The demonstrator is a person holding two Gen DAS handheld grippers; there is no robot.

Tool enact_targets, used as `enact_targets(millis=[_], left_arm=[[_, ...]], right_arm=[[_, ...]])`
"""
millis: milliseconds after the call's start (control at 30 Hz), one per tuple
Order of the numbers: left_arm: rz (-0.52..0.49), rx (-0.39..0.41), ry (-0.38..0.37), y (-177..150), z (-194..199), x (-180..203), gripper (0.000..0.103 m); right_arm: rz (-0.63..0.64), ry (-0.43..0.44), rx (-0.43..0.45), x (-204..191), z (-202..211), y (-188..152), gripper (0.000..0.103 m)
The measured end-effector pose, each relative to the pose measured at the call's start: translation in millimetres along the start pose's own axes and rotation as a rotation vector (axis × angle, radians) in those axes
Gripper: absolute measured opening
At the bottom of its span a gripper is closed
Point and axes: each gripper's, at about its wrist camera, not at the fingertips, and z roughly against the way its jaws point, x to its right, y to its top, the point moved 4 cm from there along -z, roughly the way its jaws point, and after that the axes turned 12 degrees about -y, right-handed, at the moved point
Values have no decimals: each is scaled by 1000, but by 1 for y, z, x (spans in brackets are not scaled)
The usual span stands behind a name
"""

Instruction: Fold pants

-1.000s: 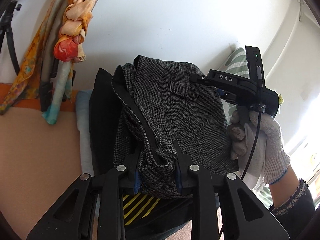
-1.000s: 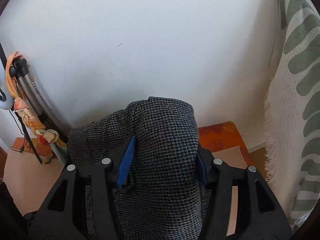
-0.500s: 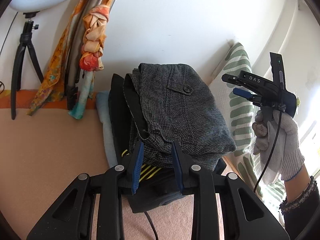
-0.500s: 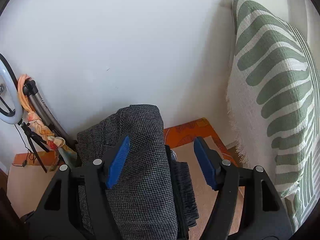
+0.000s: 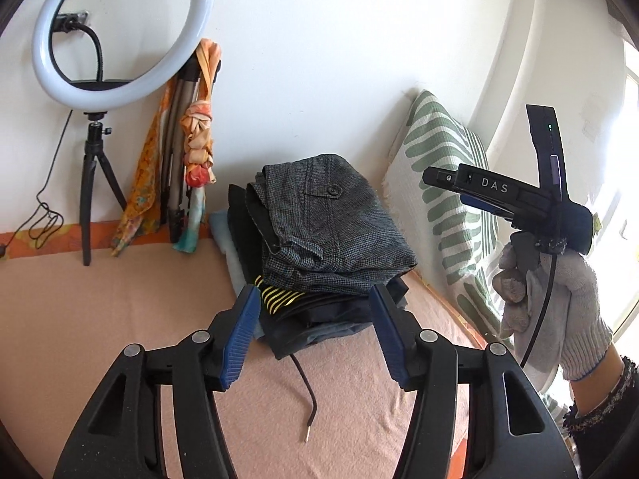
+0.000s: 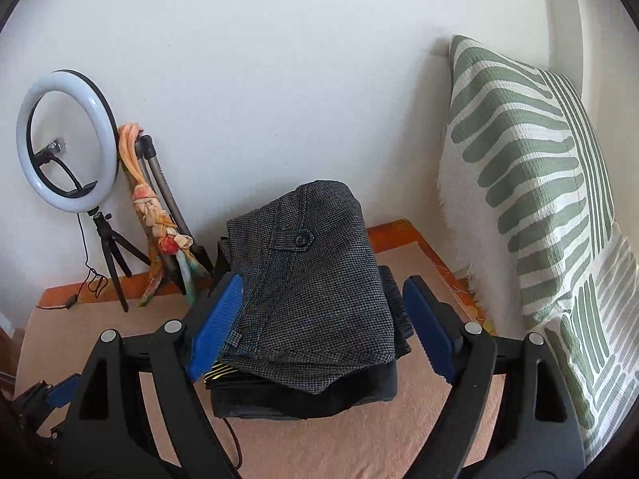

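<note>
A second ago we had both tools clamped on the grey houndstooth pants (image 5: 327, 223); now our left gripper (image 5: 313, 333) has let go and drawn back, its blue pads spread wide with nothing between them. Our right gripper (image 6: 319, 329) has likewise released and pulled away — it too stands wide open and empty. The pants lie folded on top of the pile of dark clothes (image 5: 319, 315) on the peach blanket (image 5: 100, 311), between the ring light (image 5: 120, 36) and the green-striped pillow (image 6: 531, 183).
</note>
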Motion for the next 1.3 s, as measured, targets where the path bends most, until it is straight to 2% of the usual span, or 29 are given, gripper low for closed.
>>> enact_targets(millis=[233, 300, 333, 367, 467, 733, 1033, 1167, 1300], left_arm=[[-66, -6, 46, -27, 47, 17, 75], [-83, -7, 73, -35, 61, 20, 80], [-90, -6, 87, -39, 68, 22, 81], [-97, -3, 101, -43, 74, 23, 81], [-125, -4, 140, -52, 88, 25, 81], [-189, 0, 173, -76, 119, 33, 82], [-233, 38, 181, -91, 133, 33, 84], [-227, 45, 151, -94, 133, 29, 86], [-224, 58, 171, -99, 134, 24, 93]], right_arm=[[-8, 7, 5, -20, 52, -35, 86], [8, -4, 9, -25, 65, -46, 92], [19, -13, 18, -27, 71, -51, 99], [31, -22, 30, -30, 78, -57, 101], [69, -38, 52, -38, 98, -73, 102], [91, -41, 73, -45, 134, -117, 103], [78, -54, 62, -46, 140, -153, 103], [53, -64, 61, -40, 136, -164, 103], [36, -64, 60, -35, 131, -173, 103]])
